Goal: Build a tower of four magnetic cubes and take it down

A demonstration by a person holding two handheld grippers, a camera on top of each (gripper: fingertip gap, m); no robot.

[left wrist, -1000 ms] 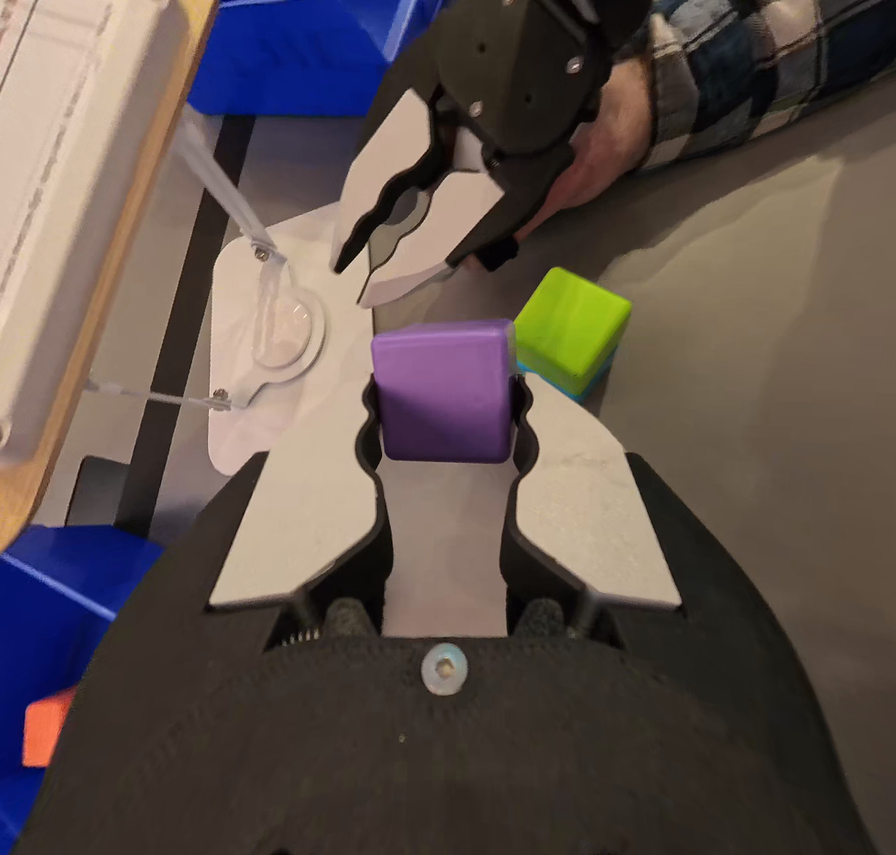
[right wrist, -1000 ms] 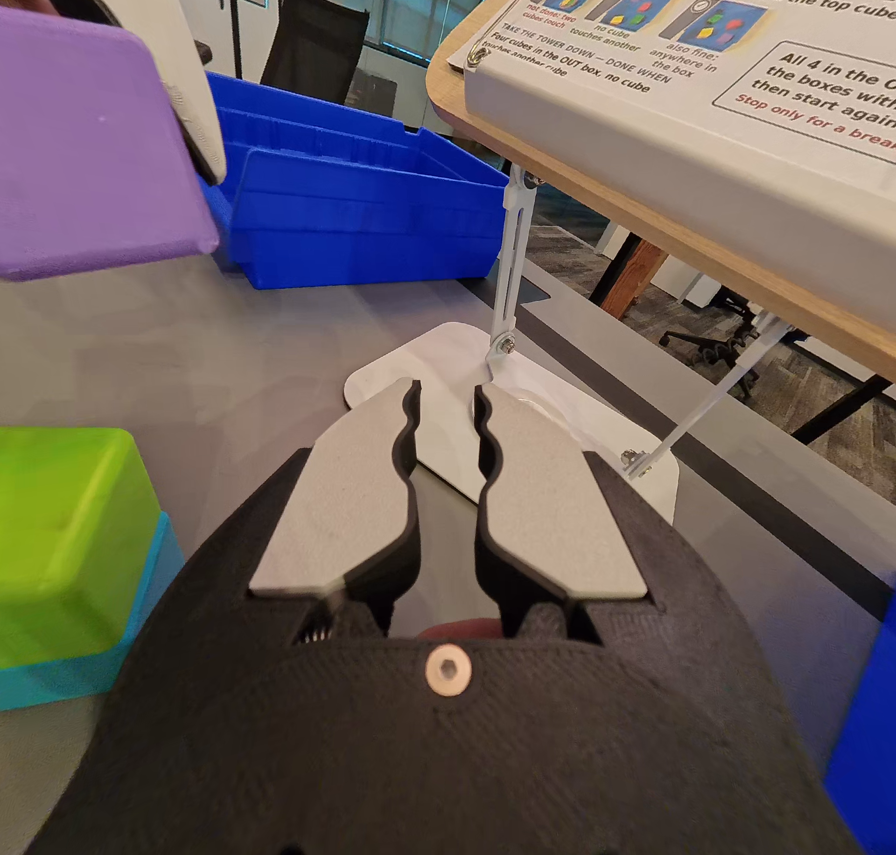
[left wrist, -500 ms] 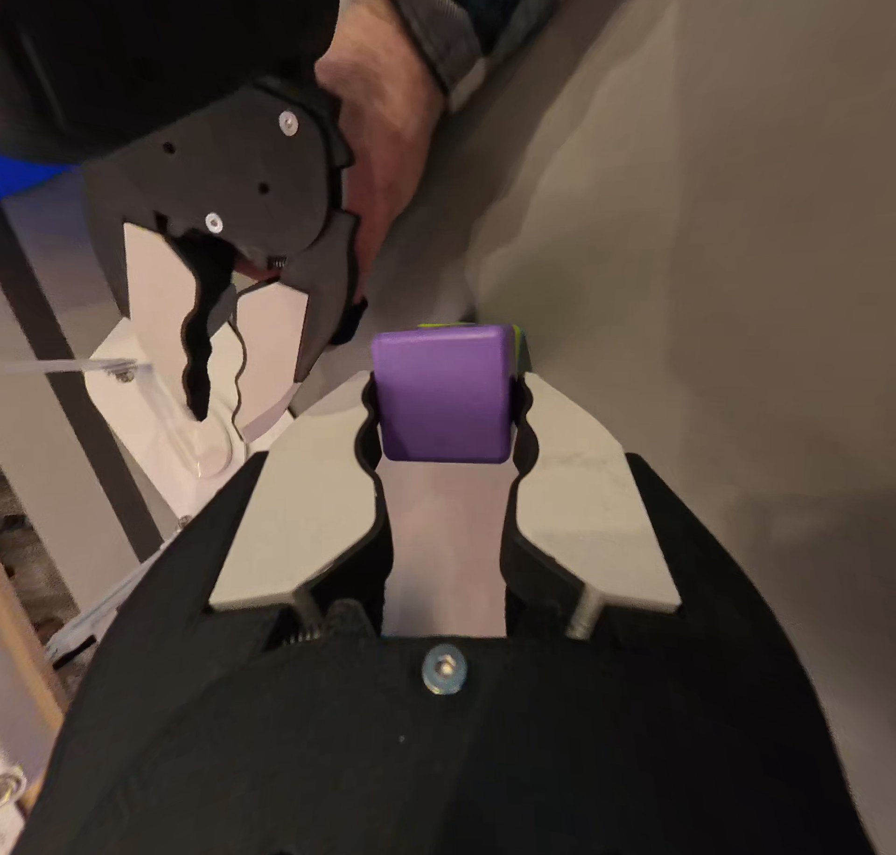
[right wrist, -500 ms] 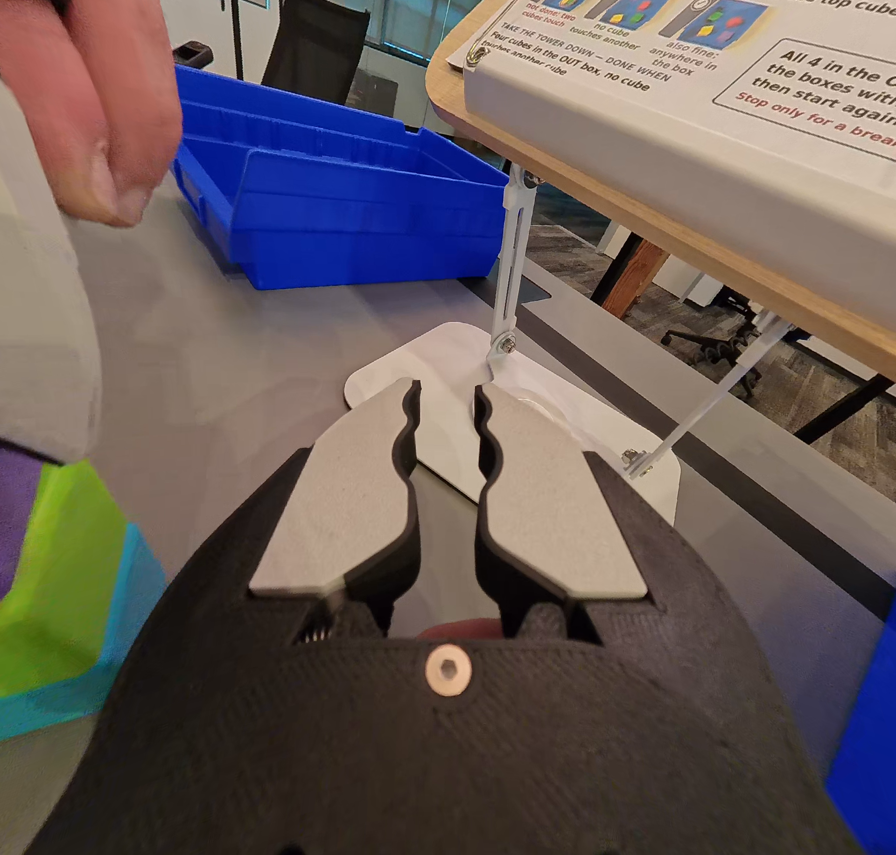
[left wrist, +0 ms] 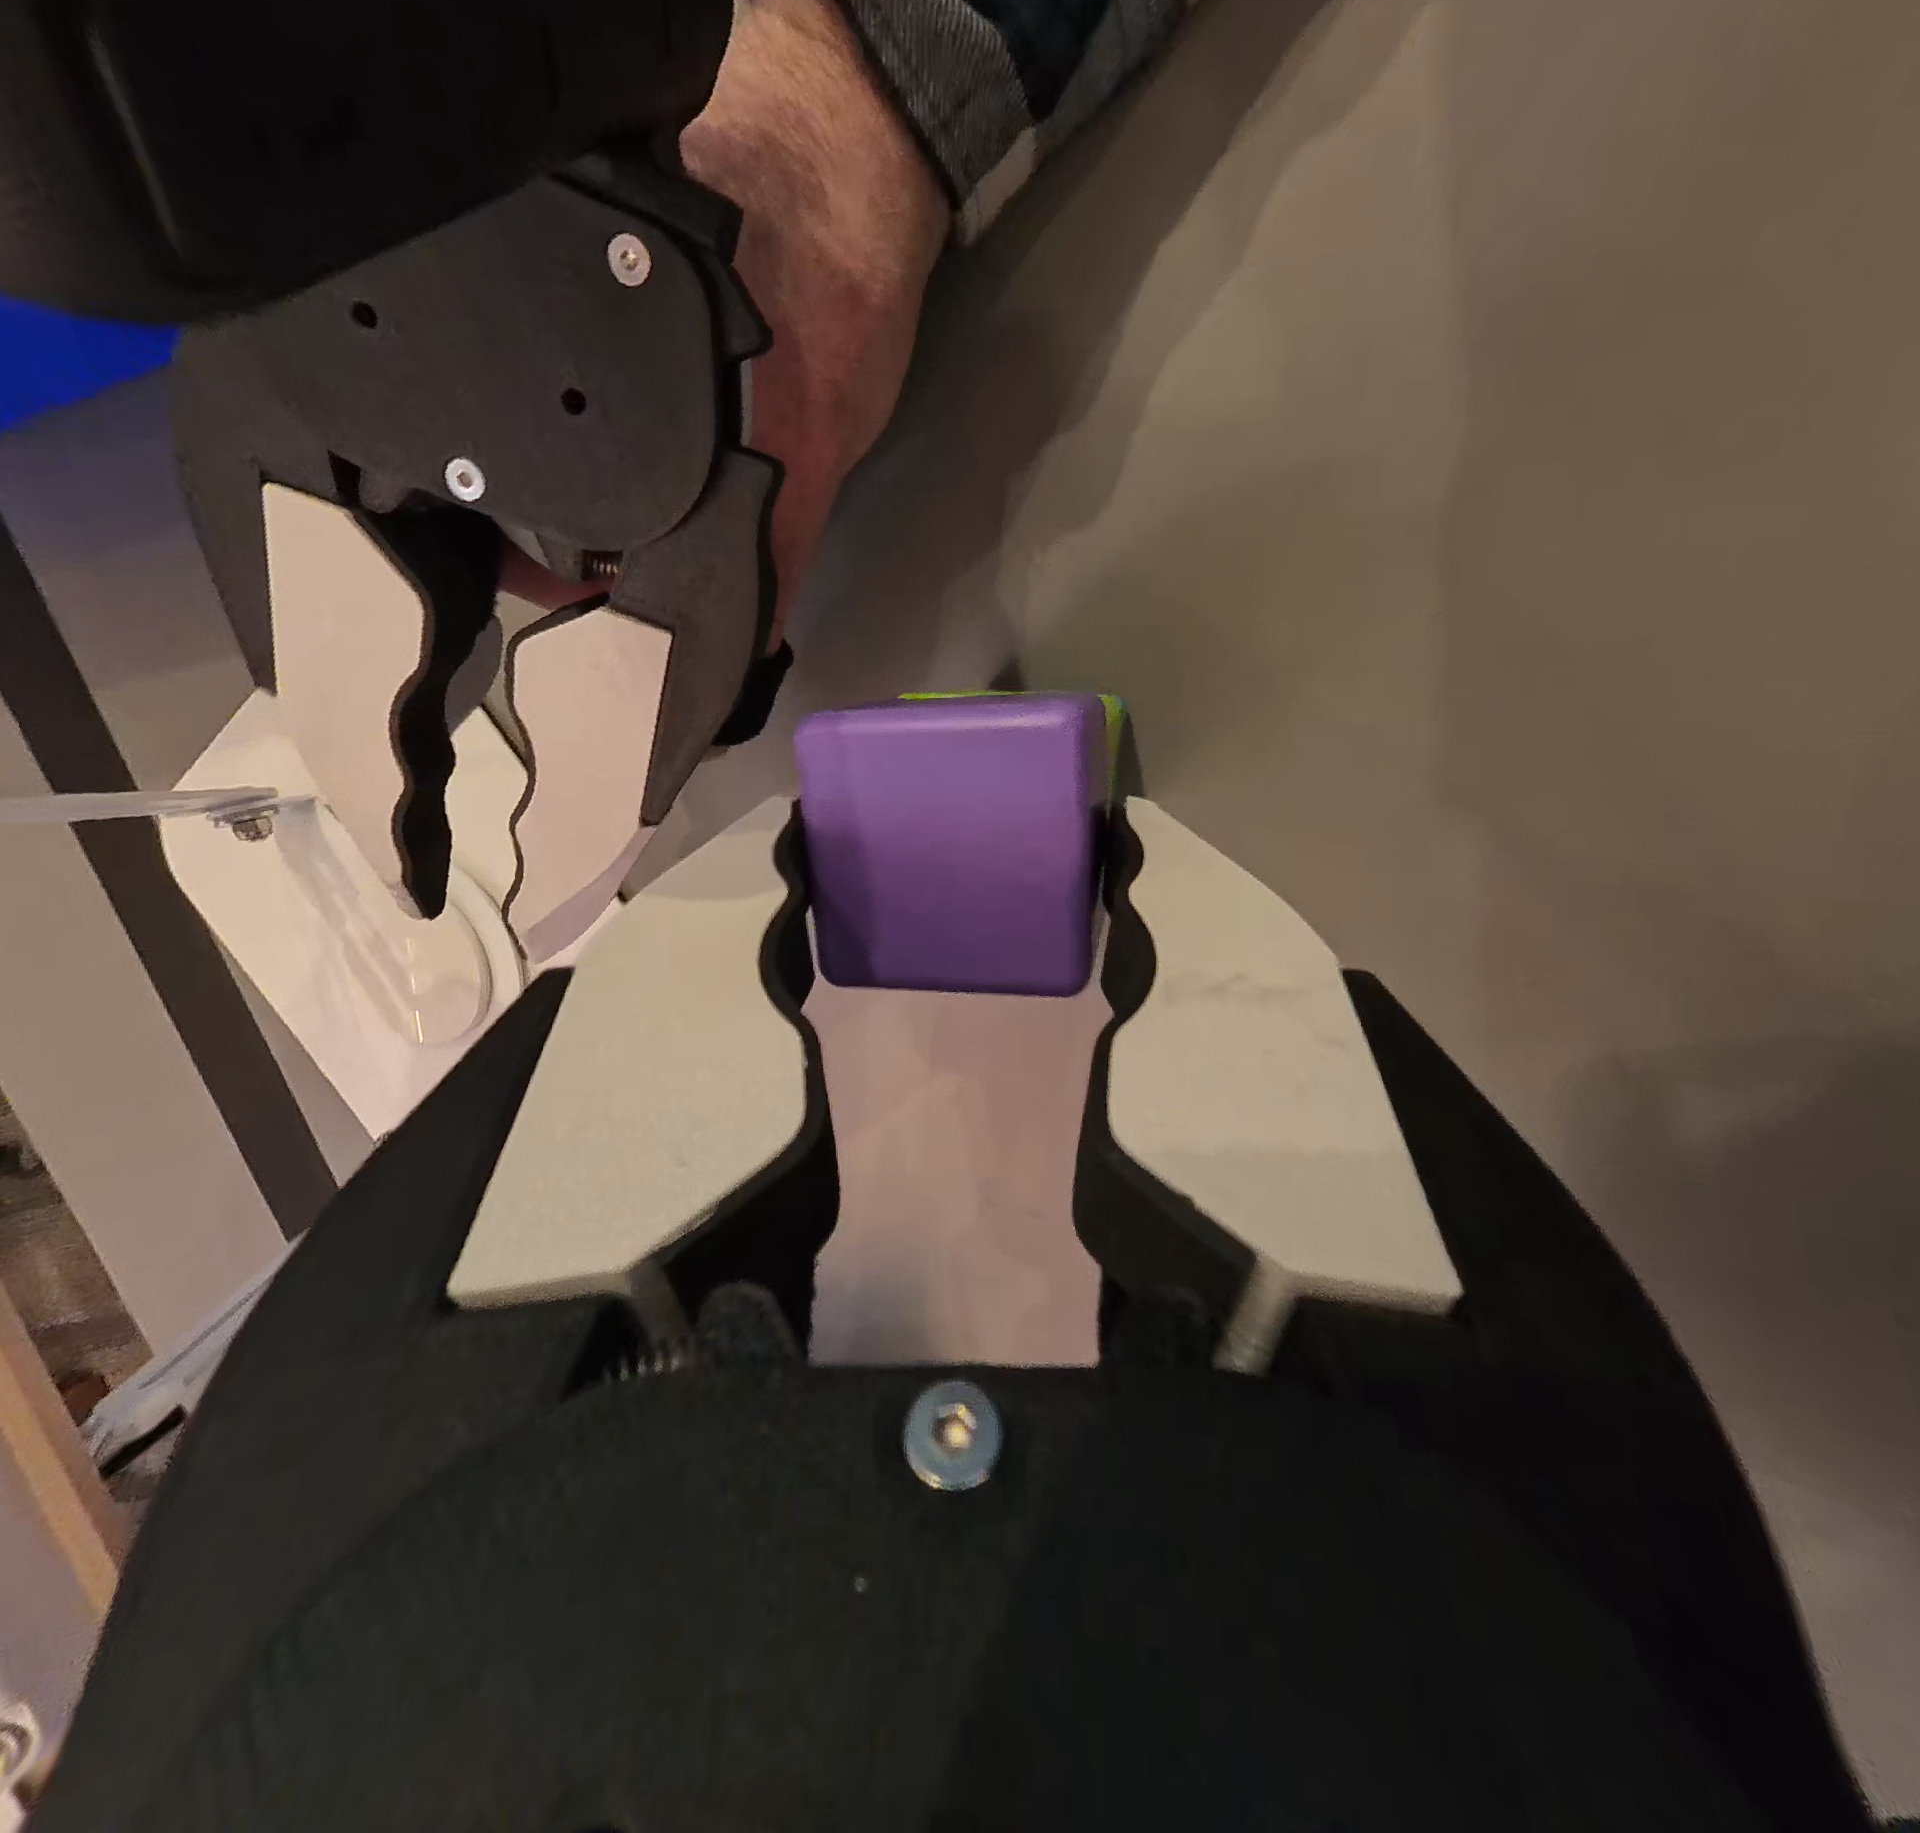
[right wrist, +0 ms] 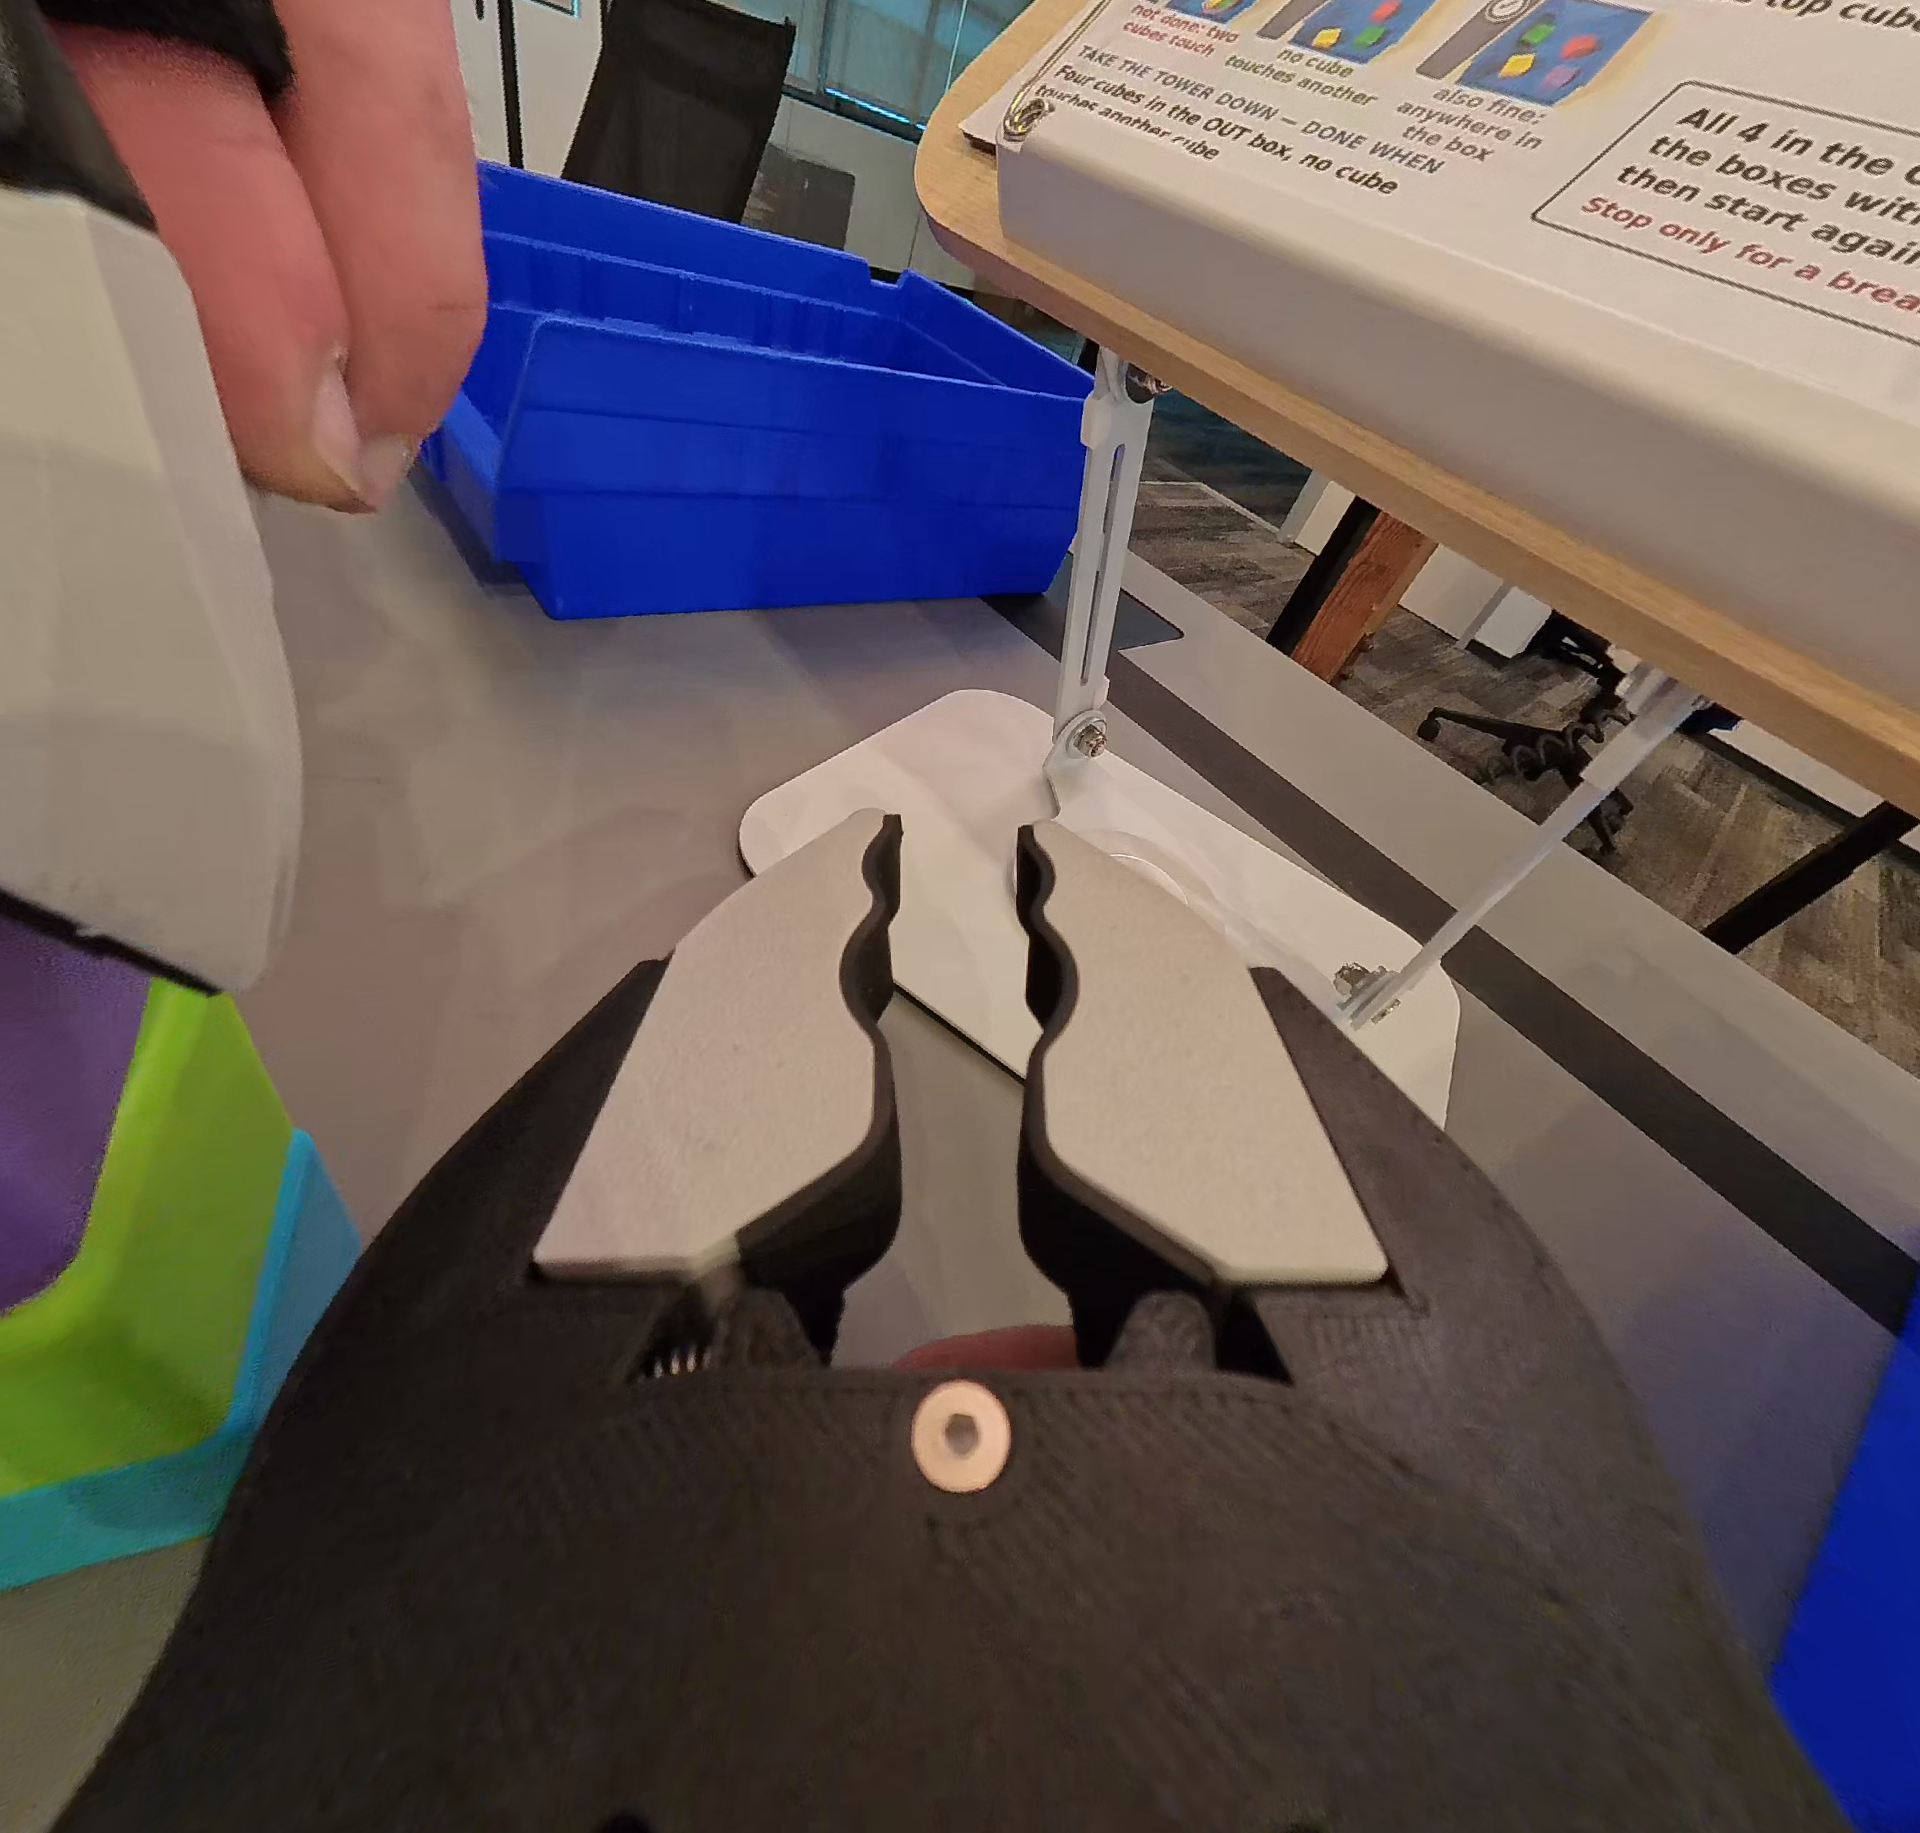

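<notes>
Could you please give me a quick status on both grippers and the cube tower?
Left gripper shut on purple cube, set over green cube on cyan cube. Right gripper empty, fingers slightly apart, beside the stack. Nothing in the way.

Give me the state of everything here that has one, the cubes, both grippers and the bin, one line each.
Purple cube: clamped in the left gripper, sitting on the green cube.
Green cube: stacked on the teal cube.
Teal cube: on the table, bottom of the stack.
Left gripper: shut on the purple cube.
Right gripper: narrow gap between its fingers, holding nothing.
Blue bin: upright on the table; inside hidden.
</notes>
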